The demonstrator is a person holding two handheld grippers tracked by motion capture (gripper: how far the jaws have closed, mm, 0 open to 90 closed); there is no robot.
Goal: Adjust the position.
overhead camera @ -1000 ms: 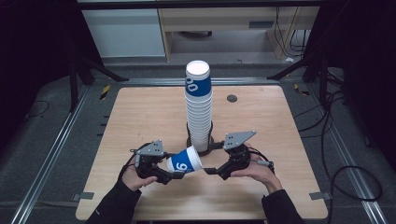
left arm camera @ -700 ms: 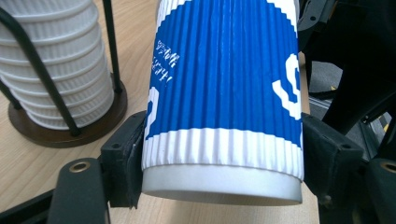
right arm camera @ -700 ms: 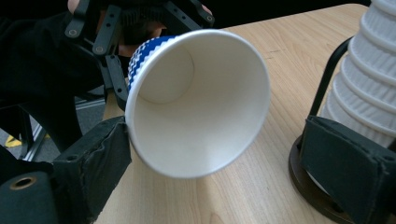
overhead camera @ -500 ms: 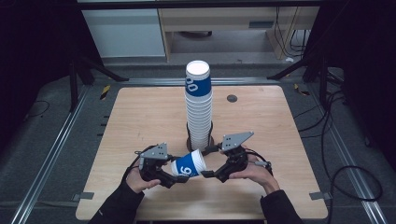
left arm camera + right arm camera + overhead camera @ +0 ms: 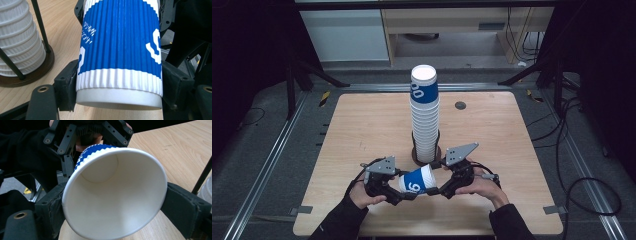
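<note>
Since the earlier frames, the cup has been tipped from slanting to lying level between both grippers, low over the table in front of the stack of cups; right jaws have just been closing.

High view: left gripper at the cup's base end, right gripper at its mouth end.

Left gripper view: jaws clamped on the cup's base, pads pressed on the ribbed wall.

Right gripper view: jaws closed against the rim on both sides. The thin rim is judged likely to be crushed if squeezed further; a pull while both grips hold could tear or buckle the cup.
</note>
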